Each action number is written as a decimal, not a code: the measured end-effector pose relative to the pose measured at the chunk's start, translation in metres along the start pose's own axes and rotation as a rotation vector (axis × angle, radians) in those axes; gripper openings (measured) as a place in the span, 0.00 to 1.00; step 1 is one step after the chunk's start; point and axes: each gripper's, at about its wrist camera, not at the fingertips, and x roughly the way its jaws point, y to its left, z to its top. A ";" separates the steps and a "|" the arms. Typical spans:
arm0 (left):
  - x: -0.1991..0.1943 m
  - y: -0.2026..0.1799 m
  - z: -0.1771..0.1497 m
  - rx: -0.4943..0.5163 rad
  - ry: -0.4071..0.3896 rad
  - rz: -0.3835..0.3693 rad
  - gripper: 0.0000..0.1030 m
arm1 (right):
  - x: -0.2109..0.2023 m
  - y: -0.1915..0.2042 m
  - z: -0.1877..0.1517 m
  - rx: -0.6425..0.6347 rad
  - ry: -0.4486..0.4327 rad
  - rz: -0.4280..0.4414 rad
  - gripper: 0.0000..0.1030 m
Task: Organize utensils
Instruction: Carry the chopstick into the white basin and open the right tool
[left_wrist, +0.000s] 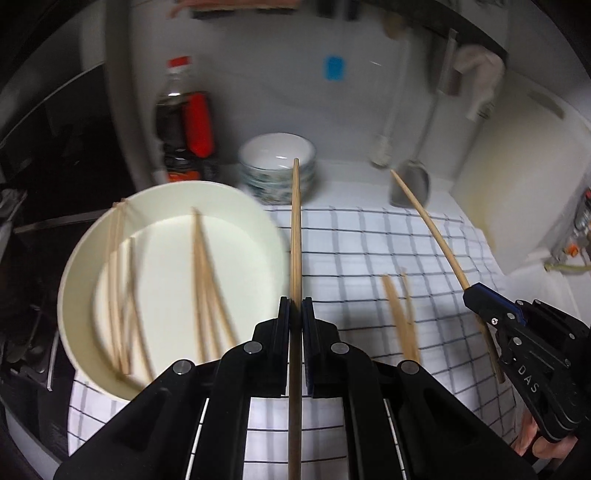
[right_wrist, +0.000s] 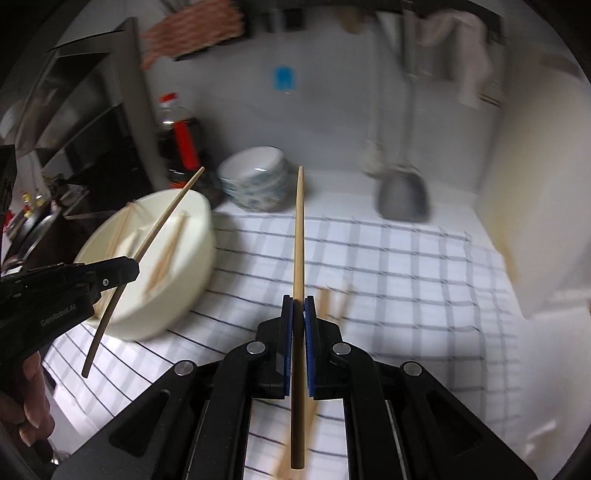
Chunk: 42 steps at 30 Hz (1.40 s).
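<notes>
My left gripper is shut on a wooden chopstick that points forward, just right of a large white bowl holding several chopsticks. My right gripper is shut on another chopstick above the checked cloth. The right gripper also shows in the left wrist view at the right, and the left gripper shows in the right wrist view beside the bowl. A few loose chopsticks lie on the cloth between them.
A white checked cloth covers the counter. A stack of patterned bowls, a dark sauce bottle and a metal scoop stand at the back. A white board leans at the right.
</notes>
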 end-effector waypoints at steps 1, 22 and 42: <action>-0.001 0.011 0.001 -0.013 -0.005 0.017 0.07 | 0.004 0.009 0.005 -0.009 -0.004 0.014 0.06; 0.046 0.183 0.011 -0.190 0.070 0.232 0.07 | 0.105 0.162 0.051 -0.130 0.073 0.177 0.06; 0.078 0.188 0.007 -0.161 0.115 0.174 0.08 | 0.148 0.185 0.044 -0.137 0.166 0.149 0.06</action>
